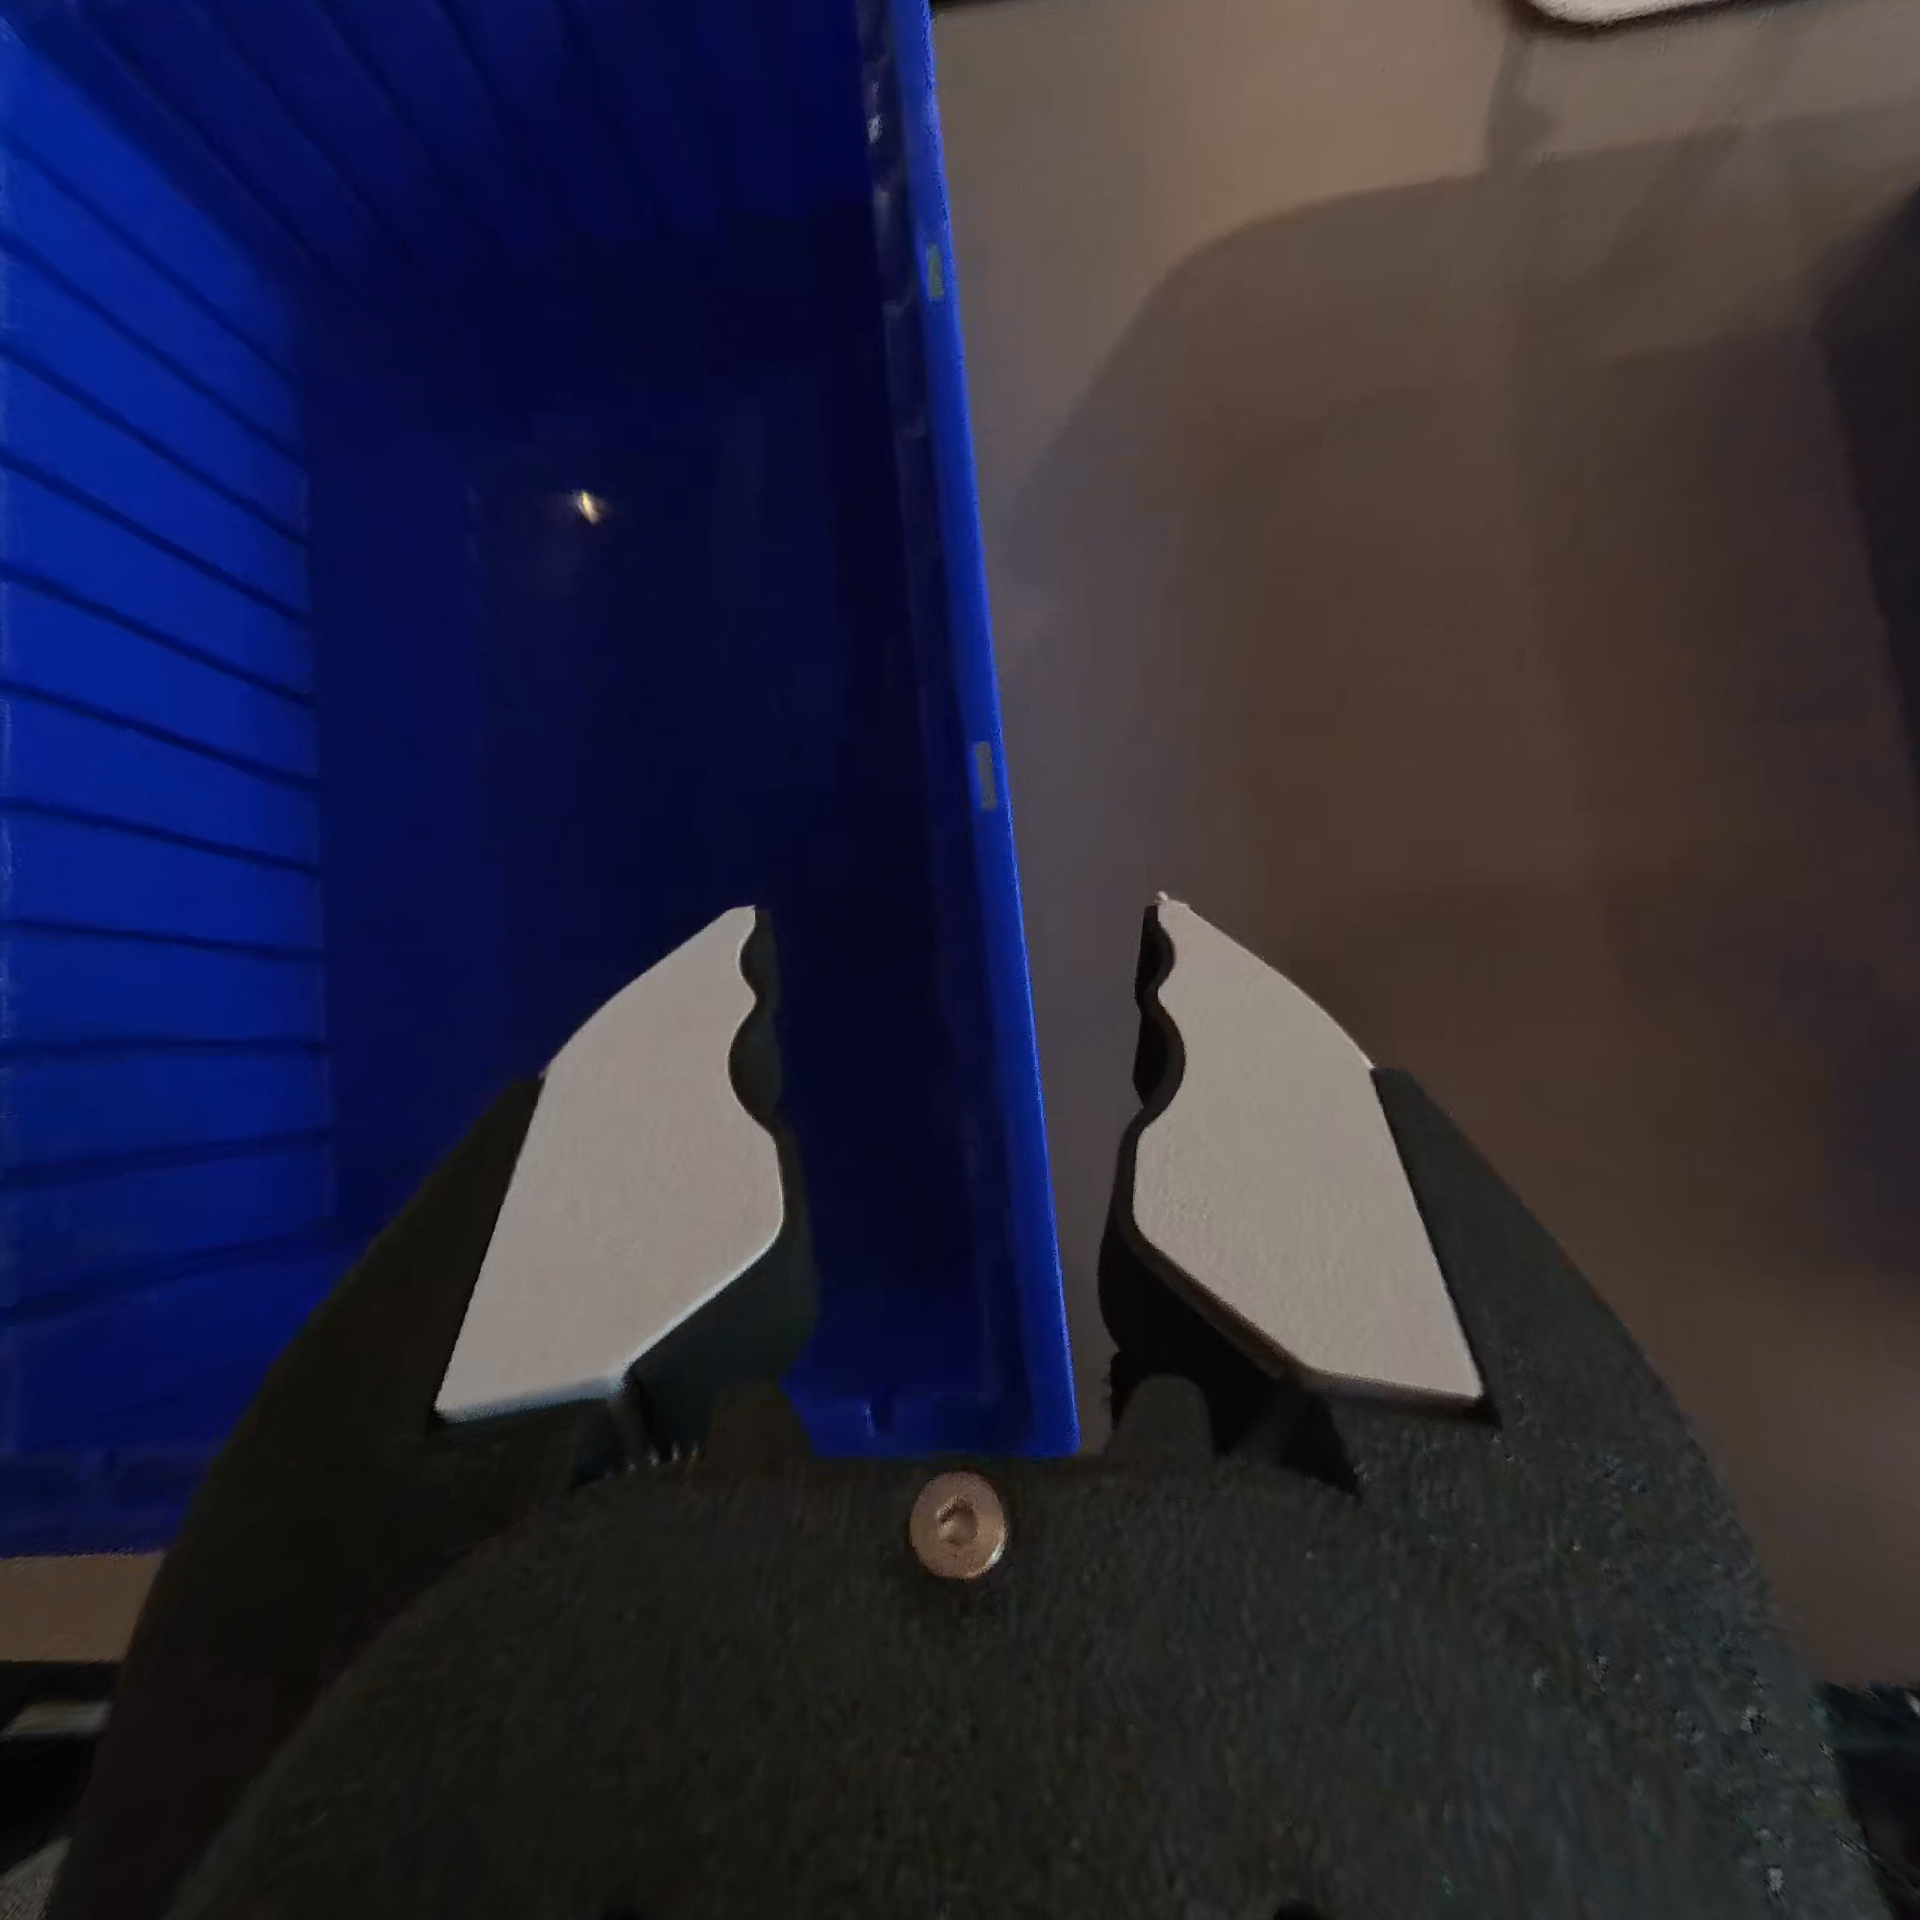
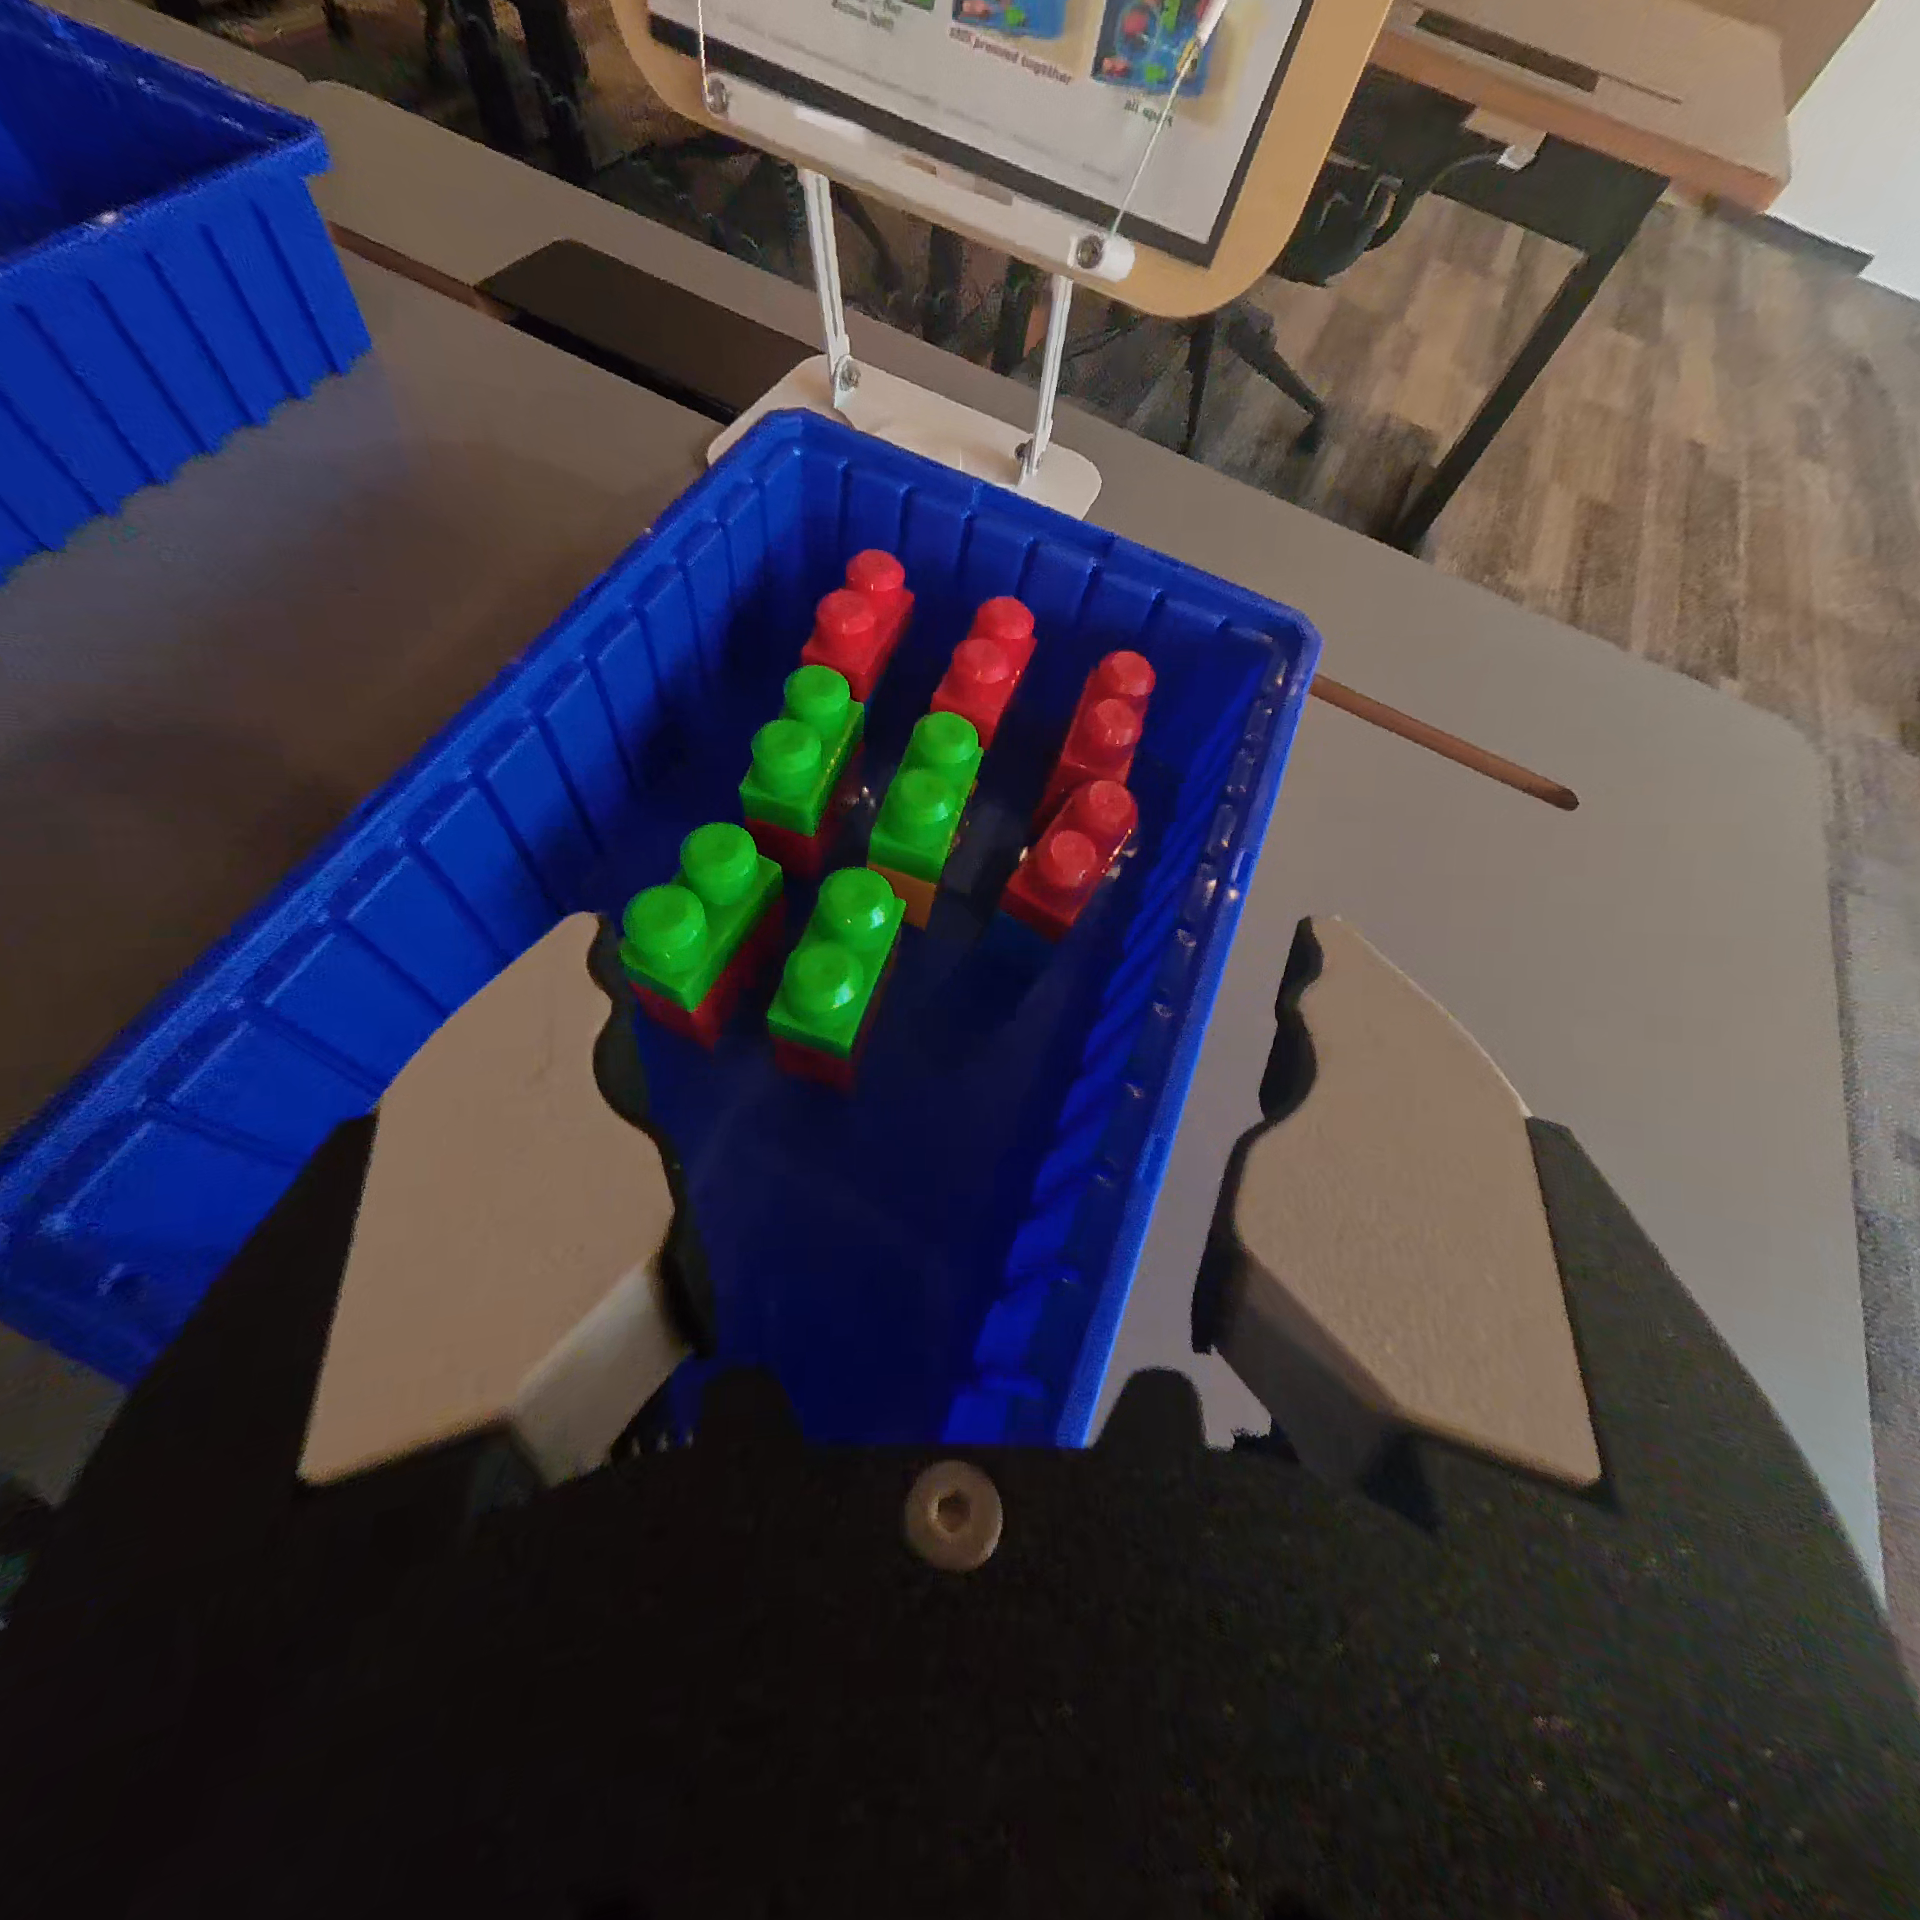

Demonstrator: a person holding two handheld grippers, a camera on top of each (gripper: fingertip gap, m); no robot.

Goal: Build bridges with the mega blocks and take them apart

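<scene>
Eight short stacks of mega blocks stand upright in rows inside a blue bin [image 2: 499,831]: four green-topped stacks [image 2: 831,977] nearer the camera, four red-topped stacks [image 2: 982,660] toward the far end, all studs up.

Bins [image 2: 447,883] – bright blue, ribbed walls. Blocks: green tops [image 2: 831,971] w/ red under, others all red [image 2: 1070,862]. Table [image 2: 1507,935] grey-brown – floor wood-grain.

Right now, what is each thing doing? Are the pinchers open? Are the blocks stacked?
Left gripper: open, holding nothing.
Right gripper: open, holding nothing.
Blue bin: uncovered, blocks inside.
Green-topped blocks: upright, stacked on other blocks.
Red-topped blocks: upright.
Second blue bin: looks empty.
</scene>
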